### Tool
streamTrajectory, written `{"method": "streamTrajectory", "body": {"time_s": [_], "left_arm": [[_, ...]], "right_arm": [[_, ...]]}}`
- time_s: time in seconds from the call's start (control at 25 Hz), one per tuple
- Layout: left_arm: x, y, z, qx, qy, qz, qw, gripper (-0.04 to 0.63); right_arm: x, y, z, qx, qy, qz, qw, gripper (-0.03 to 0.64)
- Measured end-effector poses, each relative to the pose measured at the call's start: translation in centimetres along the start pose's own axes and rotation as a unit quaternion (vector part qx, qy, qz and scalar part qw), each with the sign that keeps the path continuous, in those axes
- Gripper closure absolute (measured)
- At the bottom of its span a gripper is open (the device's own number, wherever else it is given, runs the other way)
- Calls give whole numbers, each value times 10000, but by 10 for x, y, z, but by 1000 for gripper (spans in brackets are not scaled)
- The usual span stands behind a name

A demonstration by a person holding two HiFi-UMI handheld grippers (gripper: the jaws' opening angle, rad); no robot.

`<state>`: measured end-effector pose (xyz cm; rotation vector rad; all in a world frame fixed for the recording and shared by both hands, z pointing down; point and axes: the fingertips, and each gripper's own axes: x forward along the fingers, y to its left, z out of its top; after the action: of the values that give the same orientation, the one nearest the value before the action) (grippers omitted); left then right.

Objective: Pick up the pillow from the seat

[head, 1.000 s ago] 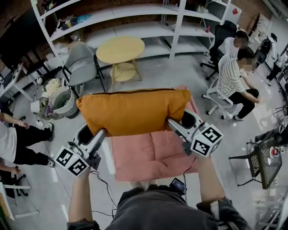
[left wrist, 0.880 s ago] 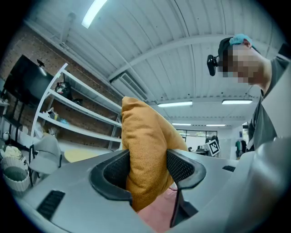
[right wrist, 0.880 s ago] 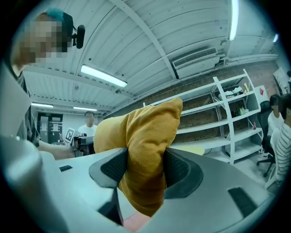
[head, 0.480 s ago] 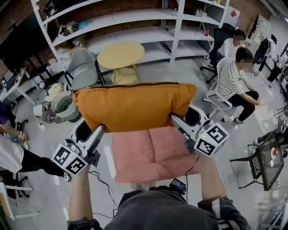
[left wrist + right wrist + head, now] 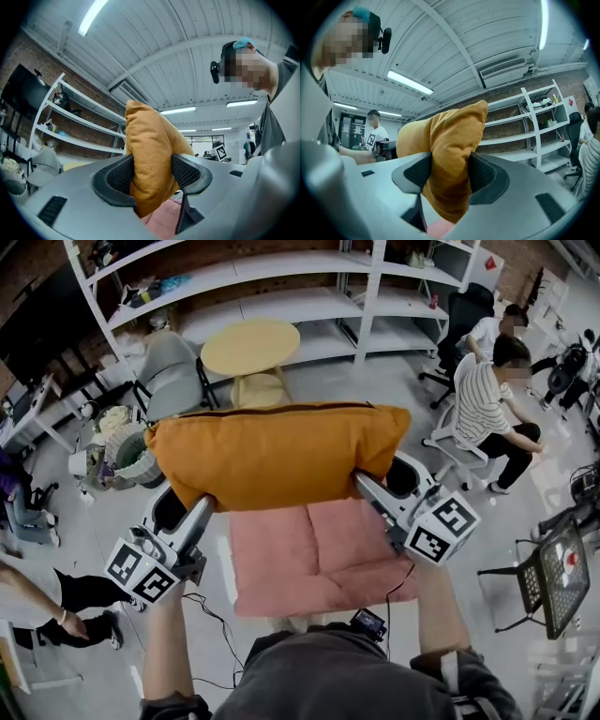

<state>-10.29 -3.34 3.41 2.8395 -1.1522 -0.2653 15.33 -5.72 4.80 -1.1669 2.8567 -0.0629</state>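
An orange pillow (image 5: 277, 454) hangs lifted above a pink seat cushion (image 5: 314, 554), held level between both grippers. My left gripper (image 5: 208, 502) is shut on the pillow's lower left corner, and my right gripper (image 5: 361, 482) is shut on its lower right corner. In the left gripper view the orange pillow (image 5: 152, 164) is squeezed between the two black pads (image 5: 186, 172), with pink fabric below. The right gripper view shows the pillow (image 5: 450, 161) pinched the same way between its pads (image 5: 480, 173).
A round wooden table (image 5: 250, 346) and a grey chair (image 5: 173, 371) stand behind the pillow, before white shelves (image 5: 281, 287). A waste basket (image 5: 131, 456) sits at the left. Seated people (image 5: 492, 399) are at the right; another person's arm (image 5: 28, 587) shows at the left edge.
Both grippers have risen with the pillow, which now hangs higher above the pink cushion. The people at the left edge have shifted.
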Motion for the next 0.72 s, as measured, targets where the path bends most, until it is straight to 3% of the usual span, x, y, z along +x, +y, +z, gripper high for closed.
{"method": "streamTrajectory", "body": {"time_s": [0.72], "left_arm": [[2,-7,1,-18,-29,95,9999,337]], "right_arm": [[-3,-4,3,1,16,46,10000,379]]}}
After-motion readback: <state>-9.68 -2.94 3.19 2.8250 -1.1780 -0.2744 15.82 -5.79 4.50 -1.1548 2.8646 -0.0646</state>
